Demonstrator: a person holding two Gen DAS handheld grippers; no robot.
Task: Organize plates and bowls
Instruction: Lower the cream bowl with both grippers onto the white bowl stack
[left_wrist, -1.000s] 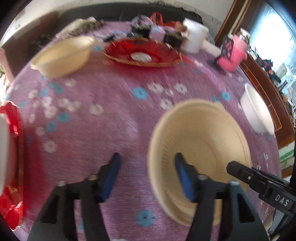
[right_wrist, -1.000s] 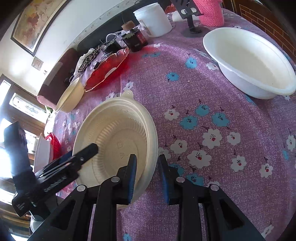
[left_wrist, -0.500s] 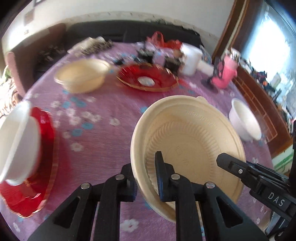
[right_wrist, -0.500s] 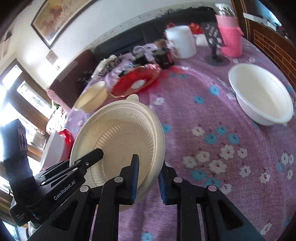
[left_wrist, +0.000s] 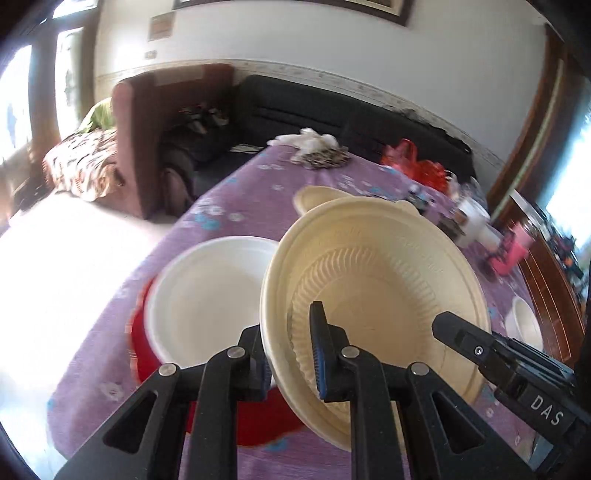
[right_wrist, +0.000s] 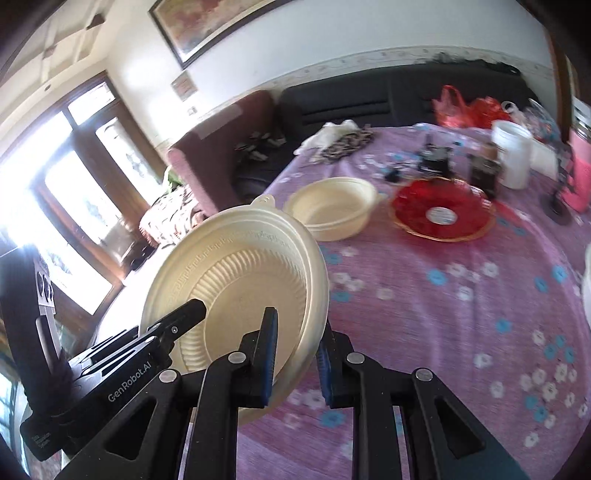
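Gripping the cream plate (left_wrist: 373, 280) by opposite rims, left tool (left_wrist: 290, 354) and right tool (right_wrist: 295, 352) are both clenched on it – lifted above the table (right_wrist: 461, 295) (tilted), probably so it can go beside the white bowl (left_wrist: 207, 295) on the red plate (left_wrist: 258, 424)

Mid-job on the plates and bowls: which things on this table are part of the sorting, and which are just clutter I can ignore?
Part of the job:
- cream bowl, gripped at its rim by both grippers
- white bowl on a red plate
- second cream bowl
- red plate with gold rim

Just lying about:
- white tub
- pink bottle
- red bag
- patterned cloth
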